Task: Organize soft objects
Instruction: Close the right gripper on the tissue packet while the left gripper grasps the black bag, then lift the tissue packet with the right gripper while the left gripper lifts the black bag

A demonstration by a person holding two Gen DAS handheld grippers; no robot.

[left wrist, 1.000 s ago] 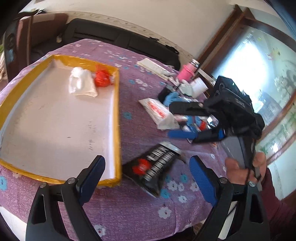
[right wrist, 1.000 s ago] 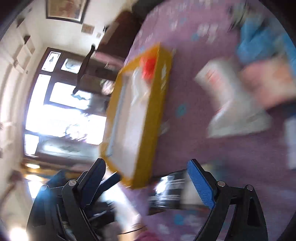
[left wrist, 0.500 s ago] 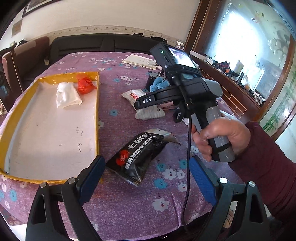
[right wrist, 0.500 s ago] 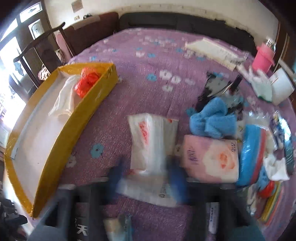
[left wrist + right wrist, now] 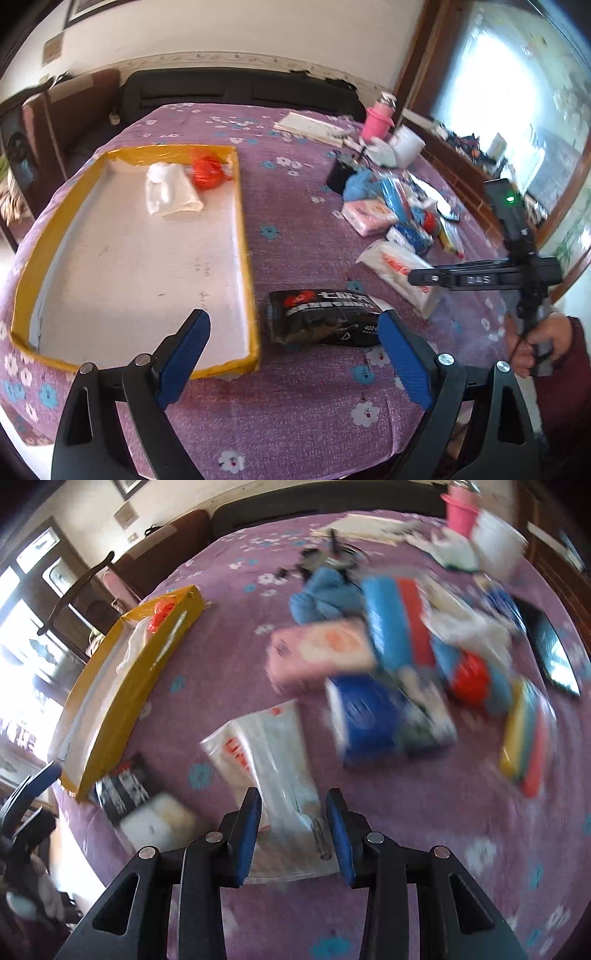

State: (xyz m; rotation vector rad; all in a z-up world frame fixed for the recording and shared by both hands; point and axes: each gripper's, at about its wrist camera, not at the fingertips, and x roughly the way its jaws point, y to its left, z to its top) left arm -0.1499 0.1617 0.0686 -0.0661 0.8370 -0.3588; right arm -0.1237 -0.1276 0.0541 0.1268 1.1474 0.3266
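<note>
Surface: purple flowered tablecloth [image 5: 295, 206], sofa and window behind.
Tray: yellow-rimmed tray [image 5: 242, 221] at the left, holding white cloth [image 5: 170, 188] and red bag [image 5: 207, 173].
Black packet: black packet [image 5: 321, 319] just beside tray's near corner.
Left gripper: left gripper [image 5: 293, 354] spread wide, empty, hovering over black packet.
Right gripper: right gripper [image 5: 295, 830] jaws just been closing, now narrow around near end of white plastic pack [image 5: 273, 760]; contact unclear through blur.
Pile: pink tissue pack [image 5: 321, 650], blue cloth [image 5: 321, 594], other packets at right.
</note>
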